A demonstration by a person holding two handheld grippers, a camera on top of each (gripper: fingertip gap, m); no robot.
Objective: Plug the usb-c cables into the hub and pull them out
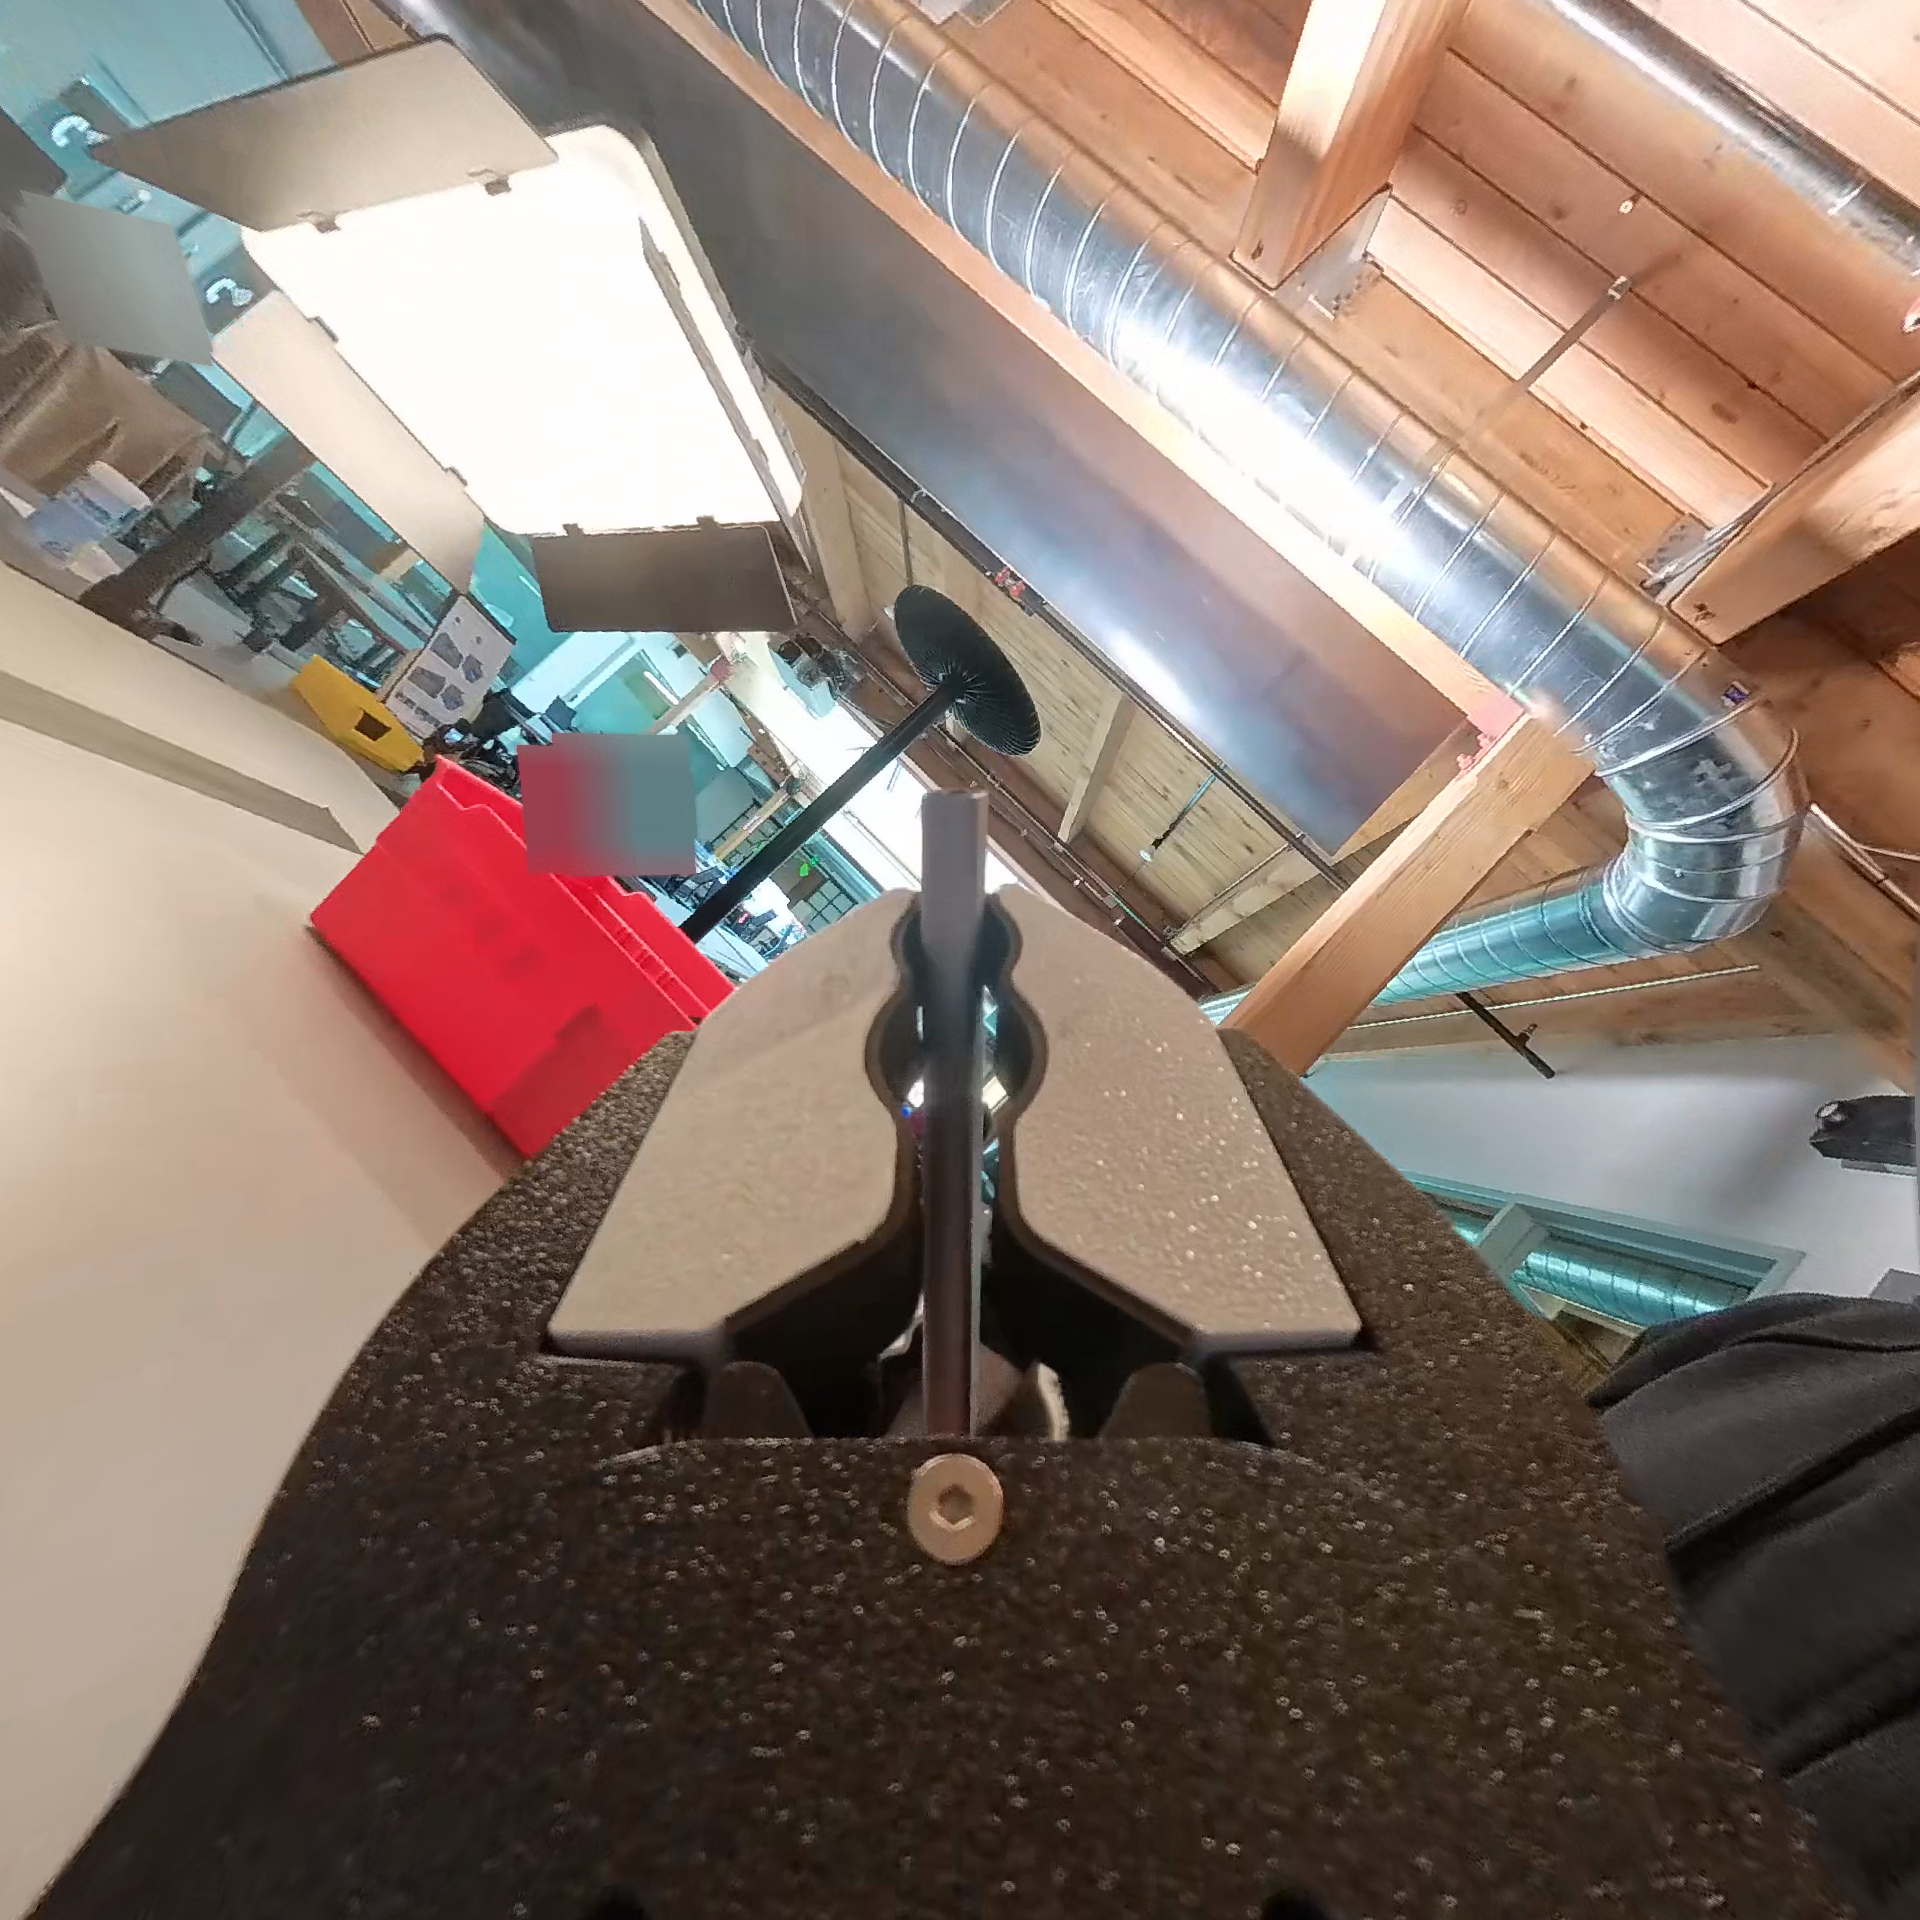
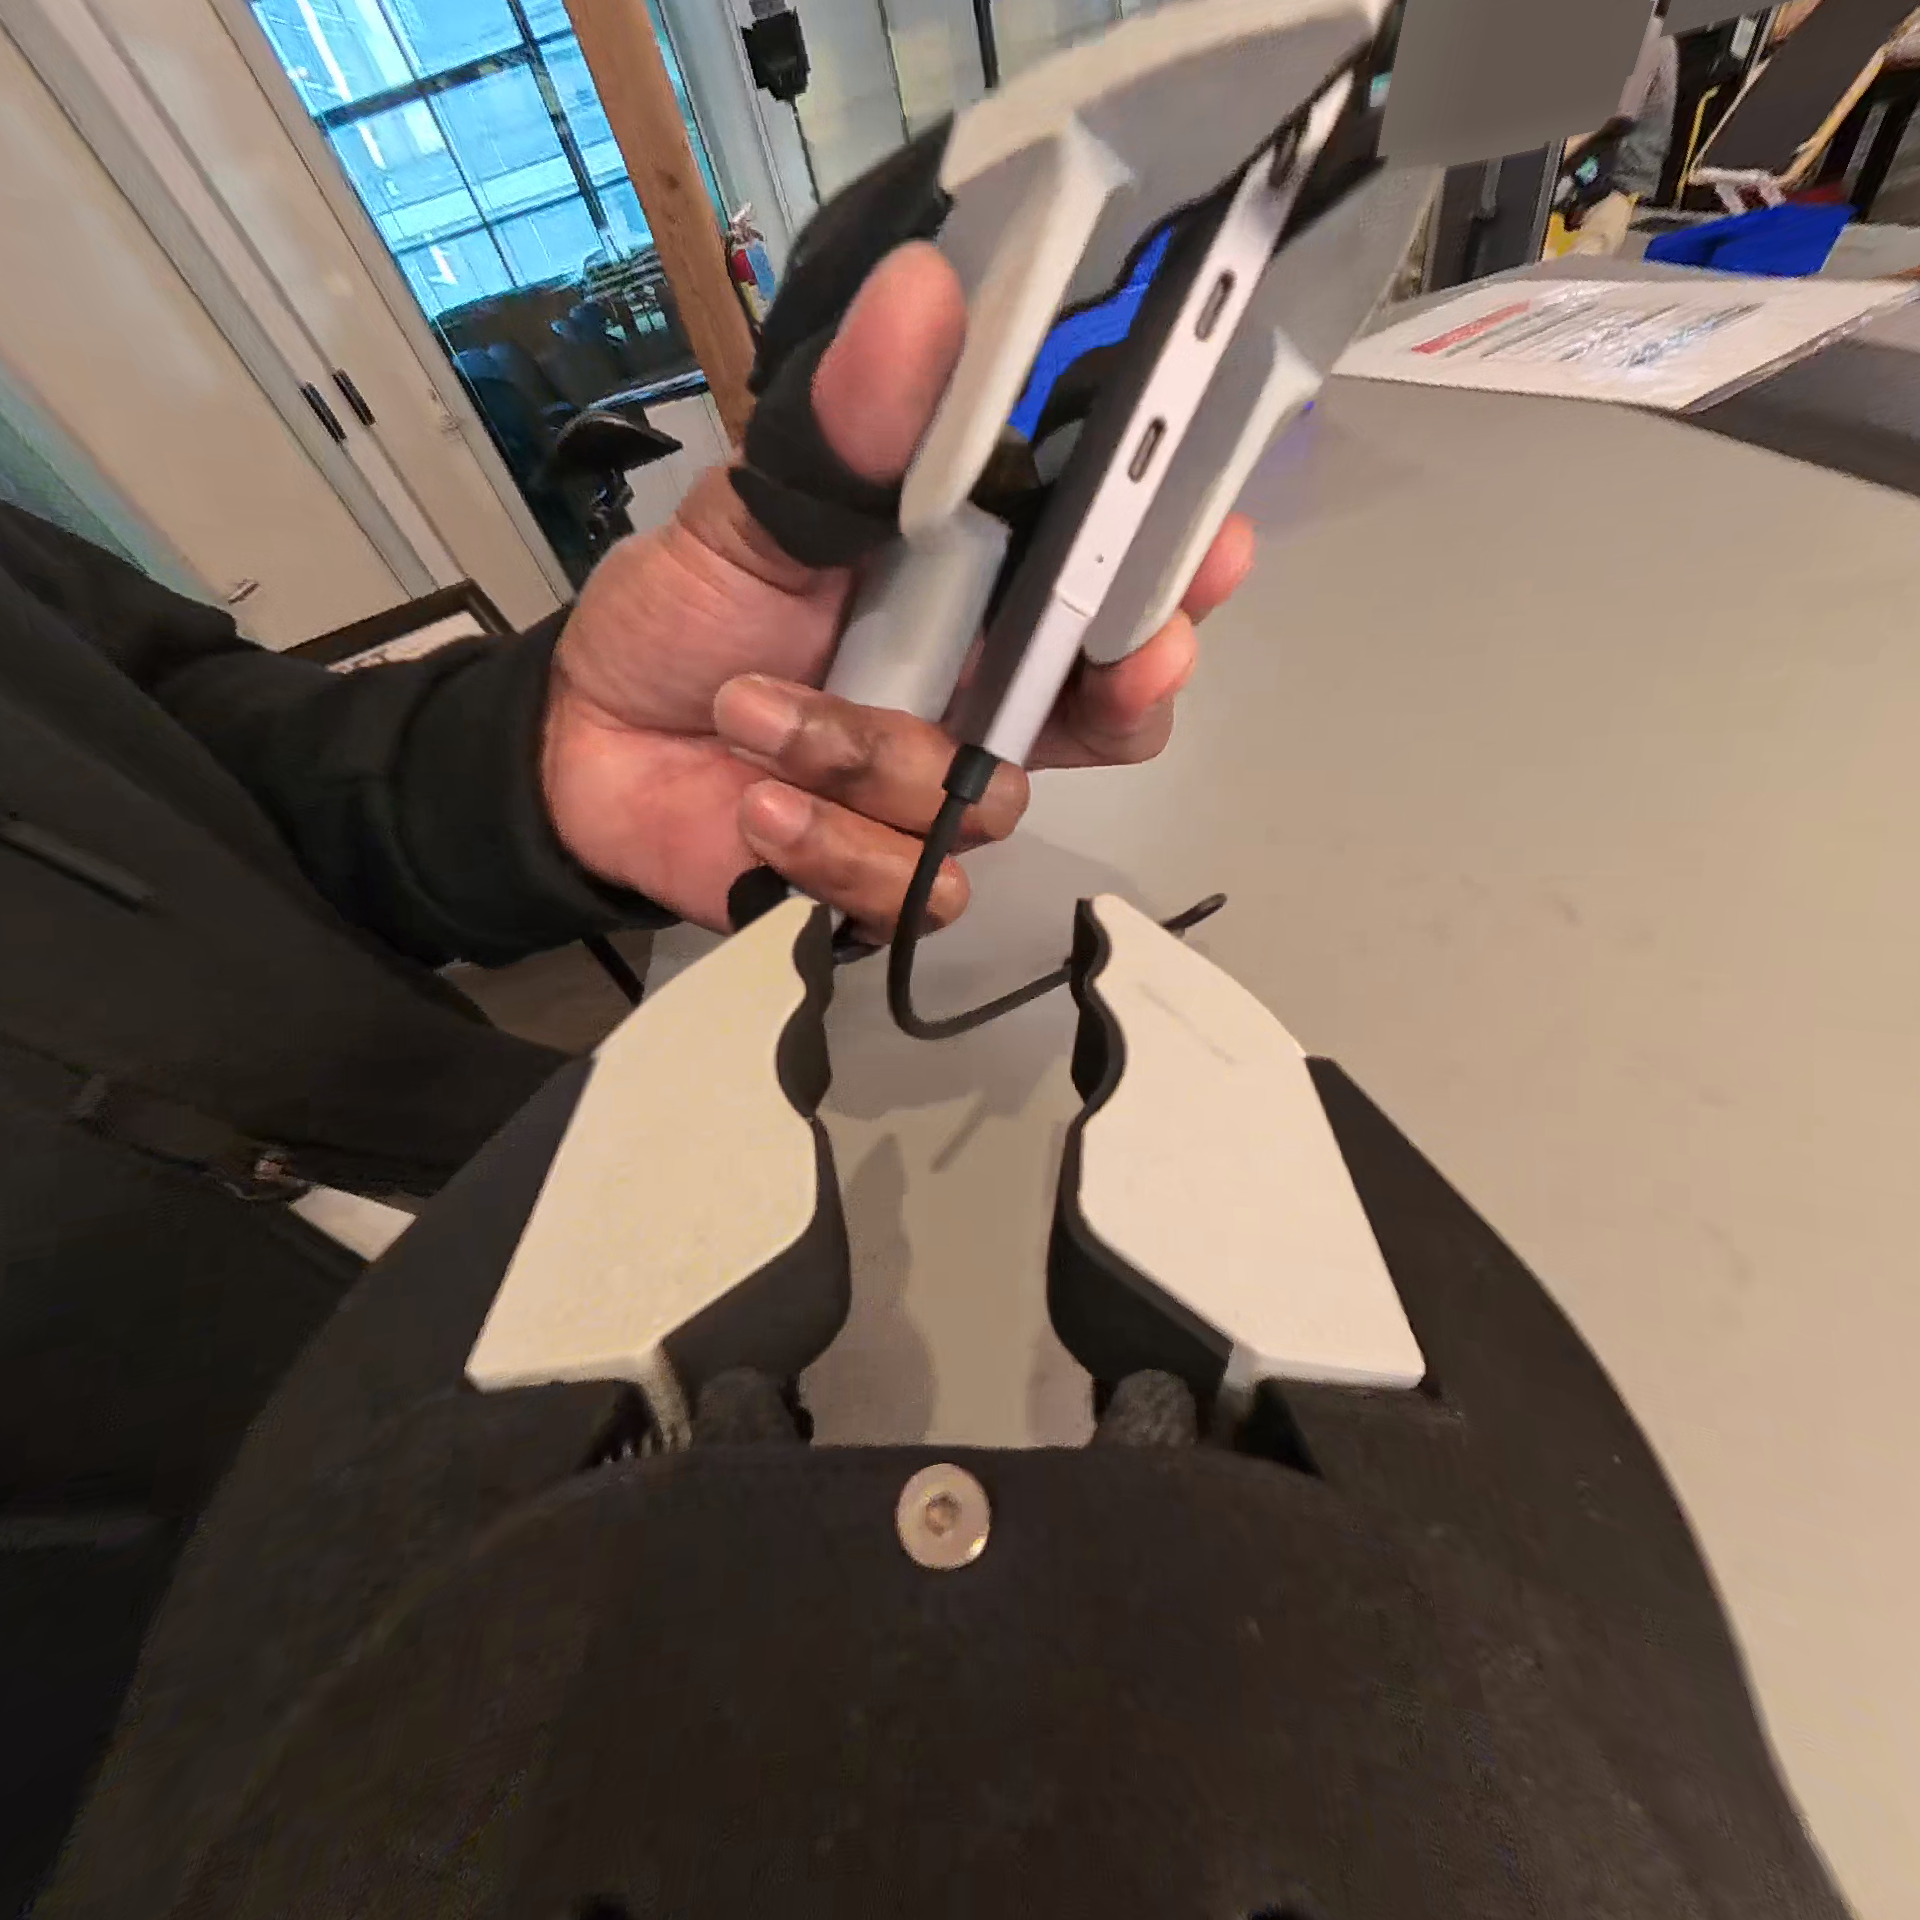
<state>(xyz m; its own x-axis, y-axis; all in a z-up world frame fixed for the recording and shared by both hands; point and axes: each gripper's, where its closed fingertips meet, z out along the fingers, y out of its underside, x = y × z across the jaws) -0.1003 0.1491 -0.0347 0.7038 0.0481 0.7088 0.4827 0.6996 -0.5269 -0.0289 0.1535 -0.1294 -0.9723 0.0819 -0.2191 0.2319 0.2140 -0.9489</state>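
Observation:
In the left wrist view my left gripper points up at the ceiling and is shut on the thin grey hub, seen edge-on and sticking out past the tips. In the right wrist view a person's hand holds that gripper up; its grey fingers clamp the silver hub, which shows two empty oval ports. The hub's black cable hangs from its lower end and curves down between the tips of my right gripper. My right gripper is open and empty, just below the hub. No other loose cable shows.
The grey table lies under and to the right of my right gripper. A sleeved paper sheet and blue bins lie far right. A red bin stands at the table's edge. A black sleeve fills the left. My right fingertips sit around 12 cm from my left ones.

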